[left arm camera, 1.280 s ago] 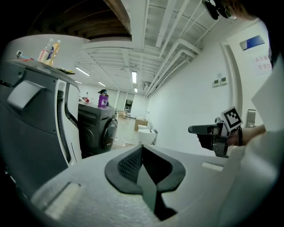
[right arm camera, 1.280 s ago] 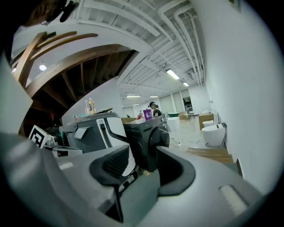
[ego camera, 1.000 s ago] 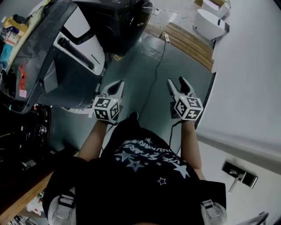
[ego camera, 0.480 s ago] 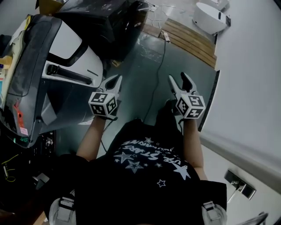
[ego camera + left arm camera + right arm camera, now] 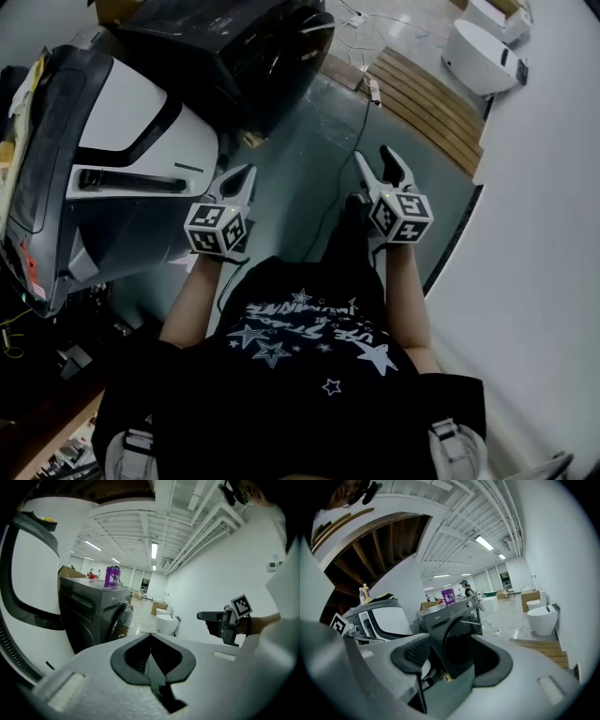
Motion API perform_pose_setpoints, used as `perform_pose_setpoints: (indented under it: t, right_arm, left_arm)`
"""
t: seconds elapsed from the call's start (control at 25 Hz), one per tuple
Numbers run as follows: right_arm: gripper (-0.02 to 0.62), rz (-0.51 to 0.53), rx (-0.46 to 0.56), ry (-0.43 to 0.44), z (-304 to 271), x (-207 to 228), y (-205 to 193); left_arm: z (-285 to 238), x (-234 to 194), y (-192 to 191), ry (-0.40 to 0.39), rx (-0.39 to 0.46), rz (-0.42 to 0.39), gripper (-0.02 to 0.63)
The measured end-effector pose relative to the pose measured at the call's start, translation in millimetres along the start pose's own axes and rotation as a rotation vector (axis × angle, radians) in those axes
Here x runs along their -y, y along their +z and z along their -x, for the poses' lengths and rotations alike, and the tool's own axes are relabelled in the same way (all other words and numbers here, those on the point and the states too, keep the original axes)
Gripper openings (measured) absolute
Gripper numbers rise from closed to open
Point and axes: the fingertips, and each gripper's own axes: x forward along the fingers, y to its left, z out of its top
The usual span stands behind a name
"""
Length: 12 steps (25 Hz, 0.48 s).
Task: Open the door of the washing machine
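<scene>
— In the head view, where is the washing machine?

— The dark washing machine (image 5: pixel 234 47) stands at the top of the frame, beyond a white and grey appliance (image 5: pixel 122 141) on the person's left. The left gripper (image 5: pixel 239 180) and right gripper (image 5: pixel 373 159) are both held out over the floor (image 5: pixel 300 141), well apart from the machine. Nothing touches it.

— And the left gripper view?

— Its jaws are pressed together with nothing between them. The washing machine (image 5: pixel 93 616) sits off to the left with a purple container (image 5: pixel 111 576) on top. The right gripper (image 5: pixel 204 617) shows at the right of the picture.

— The right gripper view?

— Its jaws are spread wide and empty. Through the gap you look straight at the machine's front, and the round door (image 5: pixel 457 648) appears shut (I can't make out a handle or latch for certain from this far off). A white toilet (image 5: pixel 541 618) stands farther back, by a wooden pallet (image 5: pixel 539 644).

— So how far along is the task?

— By my reading, it hasn't begun: the door looks closed and neither tool is near it. What's left is the whole approach, catching the door's edge or handle, and swinging it out. The right gripper, spread and aimed at the door, seems the better placed for that.
</scene>
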Motion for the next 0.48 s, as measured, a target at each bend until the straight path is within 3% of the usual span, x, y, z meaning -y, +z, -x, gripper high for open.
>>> perform_pose_setpoints:
  t: [0.28,0.48]
  right_arm:
    - [0.268,-0.028,-0.045,0.116,-65,113,48]
    - [0.268,0.018,-0.081,0.202,-110,163,78]
  left_arm:
    - [-92,32,29,0.138,-0.041,0.034,0.011]
    - [-153,46,60,0.214,-0.018,0.062,0.011]
